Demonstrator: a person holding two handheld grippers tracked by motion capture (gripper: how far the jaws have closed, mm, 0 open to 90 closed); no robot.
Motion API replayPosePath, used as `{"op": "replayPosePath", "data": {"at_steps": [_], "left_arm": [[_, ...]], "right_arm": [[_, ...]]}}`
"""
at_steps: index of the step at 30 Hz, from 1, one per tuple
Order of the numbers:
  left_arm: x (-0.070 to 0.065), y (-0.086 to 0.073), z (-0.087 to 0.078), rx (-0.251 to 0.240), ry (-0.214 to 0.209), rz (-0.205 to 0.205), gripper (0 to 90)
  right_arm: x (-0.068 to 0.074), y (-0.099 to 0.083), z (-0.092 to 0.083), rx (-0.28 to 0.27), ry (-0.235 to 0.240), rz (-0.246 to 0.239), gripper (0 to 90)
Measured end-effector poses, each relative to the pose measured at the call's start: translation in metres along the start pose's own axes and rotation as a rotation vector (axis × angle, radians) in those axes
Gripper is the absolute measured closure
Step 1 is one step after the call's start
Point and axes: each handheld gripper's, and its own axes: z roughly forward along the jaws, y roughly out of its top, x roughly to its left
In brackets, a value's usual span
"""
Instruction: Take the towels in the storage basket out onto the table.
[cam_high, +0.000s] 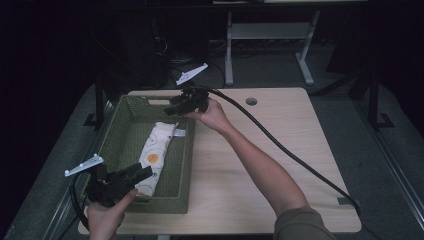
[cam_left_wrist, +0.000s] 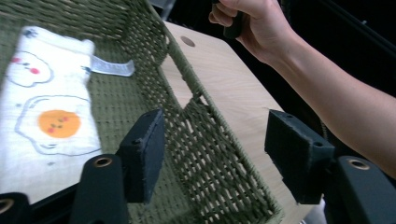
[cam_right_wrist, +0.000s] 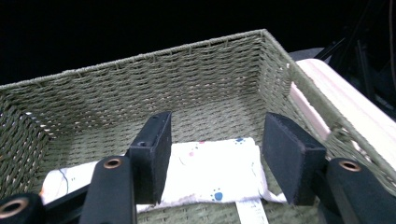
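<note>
Two grippers stand with jaws apart and nothing between them, so we judge the folded cloth (cam_high: 156, 156) just set down. It lies lengthwise on the floor of the green basket (cam_high: 181, 192). At the basket's near end our left gripper (cam_high: 141, 172) hovers above the cloth; at its far end our right gripper (cam_high: 172, 109) does likewise. We should lift both straight up past the basket's rim without snagging the weave.

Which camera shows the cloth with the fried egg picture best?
The high view: the whole folded cloth lies in the green basket, end to end. The left gripper view shows one part, with the egg print up close. The right gripper view shows one end, between the open jaws, without the egg.
</note>
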Motion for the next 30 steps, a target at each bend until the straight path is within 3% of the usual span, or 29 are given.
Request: {"op": "replayPosePath", "data": {"at_steps": [8,14,18,21,24,26,30], "left_arm": [[0.001,0.011,0.008,0.029,-0.065,-0.059,33.9],[-0.003,0.018,0.015,0.042,-0.09,-0.053,32.3],[-0.004,0.019,0.018,0.053,-0.09,-0.055,29.9],[-0.005,0.022,0.019,0.055,-0.09,-0.049,30.0],[-0.007,0.024,0.02,0.061,-0.087,-0.053,30.0],[-0.007,0.024,0.021,0.063,-0.084,-0.047,29.7],[-0.009,0.025,0.023,0.067,-0.09,-0.05,29.7]], "right_arm": [[0.004,-0.007,-0.023,-0.026,-0.027,-0.011,36.5],[0.008,-0.011,-0.036,-0.022,-0.057,-0.037,32.1],[0.008,-0.015,-0.042,-0.002,-0.063,-0.039,30.5],[0.008,-0.018,-0.047,-0.031,-0.083,-0.052,31.1],[0.006,-0.024,-0.05,-0.003,-0.088,-0.044,29.5],[0.006,-0.027,-0.053,-0.018,-0.095,-0.055,30.5],[0.004,-0.034,-0.061,-0.001,-0.102,-0.032,29.6]]}}
